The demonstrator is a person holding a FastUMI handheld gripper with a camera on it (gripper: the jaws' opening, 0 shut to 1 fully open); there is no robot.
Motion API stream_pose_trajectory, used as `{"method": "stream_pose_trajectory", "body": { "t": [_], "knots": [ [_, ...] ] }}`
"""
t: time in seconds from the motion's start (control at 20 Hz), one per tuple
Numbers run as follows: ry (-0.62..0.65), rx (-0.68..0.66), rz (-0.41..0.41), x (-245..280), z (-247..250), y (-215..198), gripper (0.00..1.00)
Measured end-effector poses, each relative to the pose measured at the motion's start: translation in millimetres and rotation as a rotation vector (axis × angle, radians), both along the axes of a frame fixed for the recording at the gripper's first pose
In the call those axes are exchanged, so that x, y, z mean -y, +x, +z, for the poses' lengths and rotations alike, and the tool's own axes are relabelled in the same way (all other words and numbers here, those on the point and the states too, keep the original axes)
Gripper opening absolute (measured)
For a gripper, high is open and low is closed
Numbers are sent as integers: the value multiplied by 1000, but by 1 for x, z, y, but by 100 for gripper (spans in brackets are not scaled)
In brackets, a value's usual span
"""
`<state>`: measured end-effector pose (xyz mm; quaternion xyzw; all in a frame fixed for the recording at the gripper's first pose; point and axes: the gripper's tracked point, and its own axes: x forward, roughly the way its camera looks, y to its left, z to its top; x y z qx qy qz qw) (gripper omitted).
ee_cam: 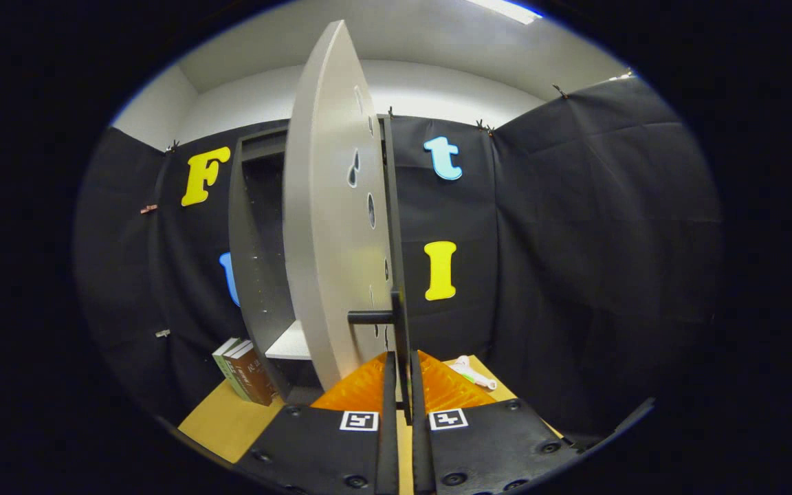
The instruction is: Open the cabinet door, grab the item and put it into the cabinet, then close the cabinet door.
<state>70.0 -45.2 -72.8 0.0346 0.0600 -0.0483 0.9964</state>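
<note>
Swinging the cabinet door (324, 227) open with my fingers (406, 385) clamped on its handle (396, 323) — a pull off the hinge arc could slip them free — the books (245, 371) wait at the bench's (227, 423) left edge.

The open cabinet door (331, 227) hides most of the cabinet (258, 227) interior at centre. The tool (399, 385) fingers cover the door handle's (401, 344) lower end. The small white object (471, 372) lower right on the table (231, 419) is too small to identify.
</note>
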Motion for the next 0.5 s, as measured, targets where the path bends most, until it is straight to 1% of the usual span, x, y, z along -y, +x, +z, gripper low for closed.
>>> {"method": "stream_pose_trajectory", "body": {
  "t": [0.05,0.1,0.2,0.3,0.45,0.5],
  "knots": [
    [-45,12,-33,12,4,-2,11],
    [-61,14,-51,21,4,-5,10],
    [-50,27,-81,33,6,-13,10],
    [-59,41,-119,39,11,-13,10],
    [-58,58,-124,44,16,-10,11],
    [-56,53,-127,46,16,-13,15]
  ]
}}
